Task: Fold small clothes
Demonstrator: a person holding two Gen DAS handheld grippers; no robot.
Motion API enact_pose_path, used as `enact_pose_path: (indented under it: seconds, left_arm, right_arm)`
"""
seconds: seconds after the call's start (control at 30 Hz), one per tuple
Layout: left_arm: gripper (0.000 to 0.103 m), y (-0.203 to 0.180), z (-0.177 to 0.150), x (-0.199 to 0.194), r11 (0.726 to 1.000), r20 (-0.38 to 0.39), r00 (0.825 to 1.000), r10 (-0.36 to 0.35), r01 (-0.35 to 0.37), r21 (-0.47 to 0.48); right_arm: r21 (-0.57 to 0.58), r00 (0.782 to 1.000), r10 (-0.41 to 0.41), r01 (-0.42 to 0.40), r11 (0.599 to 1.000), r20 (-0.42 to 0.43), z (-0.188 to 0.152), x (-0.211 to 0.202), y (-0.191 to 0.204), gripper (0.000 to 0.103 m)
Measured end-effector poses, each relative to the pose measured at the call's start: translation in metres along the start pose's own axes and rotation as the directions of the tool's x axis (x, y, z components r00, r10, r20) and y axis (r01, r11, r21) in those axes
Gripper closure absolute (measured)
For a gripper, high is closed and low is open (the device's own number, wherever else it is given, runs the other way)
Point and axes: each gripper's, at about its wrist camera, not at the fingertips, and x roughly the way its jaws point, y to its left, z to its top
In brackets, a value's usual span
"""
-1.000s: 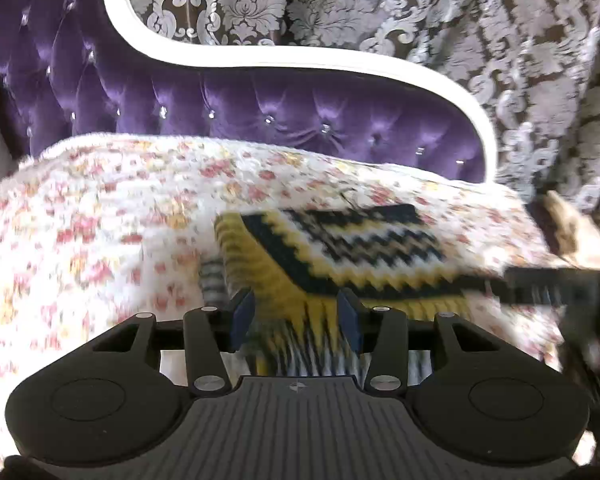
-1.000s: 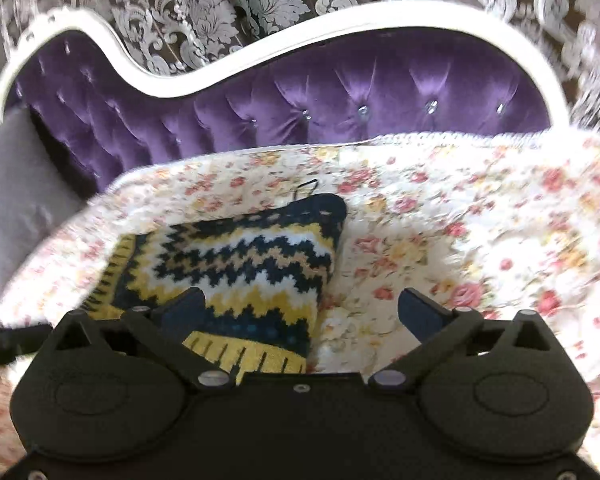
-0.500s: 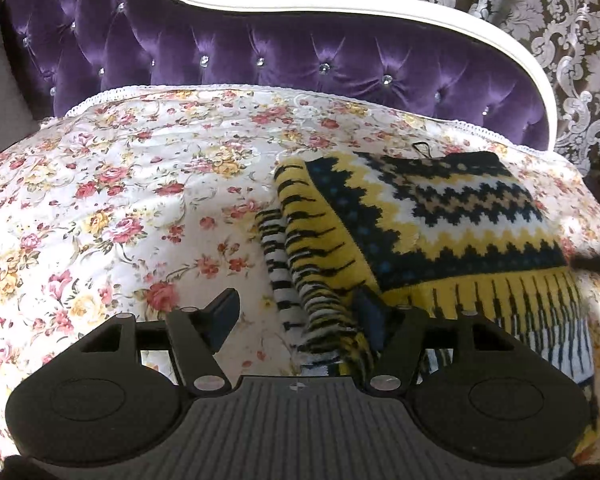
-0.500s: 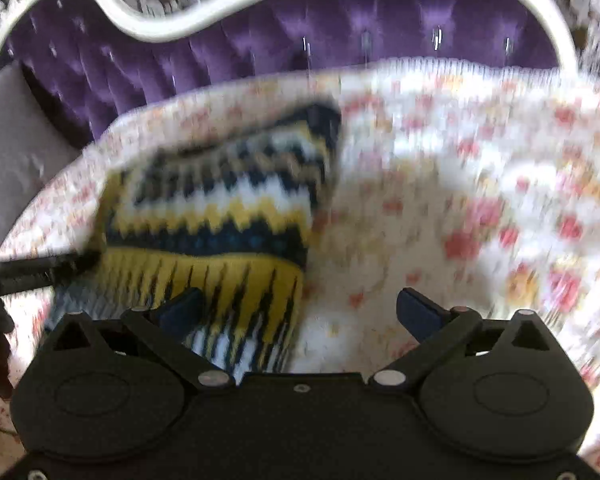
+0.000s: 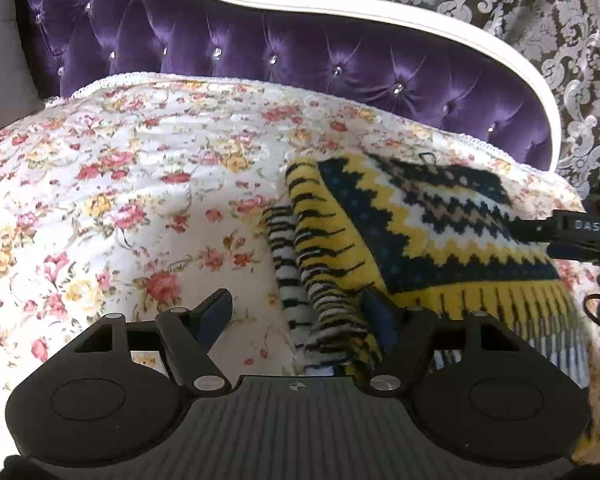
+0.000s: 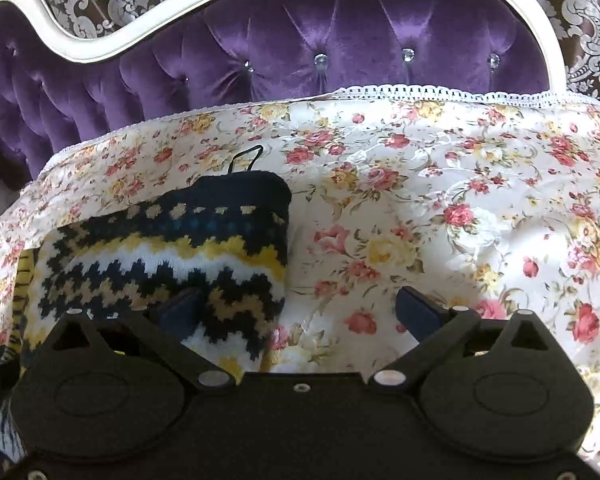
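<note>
Your left gripper (image 5: 300, 316): jaws spread, straddling the striped ribbed edge | your right gripper (image 6: 300, 312): jaws spread over the other edge | knit sweater (image 5: 420, 232): folded, chunky zigzag knit in yellow, navy, white, lying on the quilted floral bedspread (image 5: 120, 200) | behind: tufted purple velvet headboard (image 6: 320, 48), curved white frame.

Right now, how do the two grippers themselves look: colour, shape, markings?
Both are matte black plastic. The left gripper has a ribbed body, round side discs, silver screws and dark blue pads. The right gripper has a smooth body, similar discs and blue pads; its side reads "DAS".
</note>
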Motion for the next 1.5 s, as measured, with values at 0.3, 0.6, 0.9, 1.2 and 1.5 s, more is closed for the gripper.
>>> enact_pose_path:
  seconds: [0.3, 0.6, 0.9, 1.2, 1.5]
  left_arm:
    - [0.044, -0.019, -0.017, -0.068, 0.997, 0.101, 0.994, 0.040, -0.046, 0.055]
    - [0.044, -0.070, -0.056, -0.151, 0.960, 0.252, 0.939, 0.235, -0.265, 0.092]
    - [0.044, -0.085, -0.075, -0.184, 0.974, 0.177, 0.965, 0.195, -0.212, 0.083]
    - [0.044, -0.099, -0.101, -0.200, 0.978, 0.149, 0.972, 0.182, -0.194, 0.071]
    - [0.044, -0.107, -0.118, -0.205, 0.978, 0.133, 0.972, 0.192, -0.201, 0.058]
  right_arm:
    - [-0.047, 0.981, 0.062, -0.055, 0.997, 0.182, -0.013, -0.105, 0.018, 0.001]
    - [-0.097, 0.963, 0.109, -0.088, 0.991, 0.248, -0.068, -0.177, 0.055, 0.001]
    - [-0.064, 0.963, 0.118, -0.105, 0.992, 0.243, -0.105, -0.206, 0.068, 0.001]
    - [-0.060, 0.958, 0.132, -0.121, 0.991, 0.253, -0.137, -0.229, 0.063, 0.001]
    - [-0.109, 0.951, 0.118, -0.090, 0.990, 0.287, -0.149, -0.242, 0.071, 0.001]
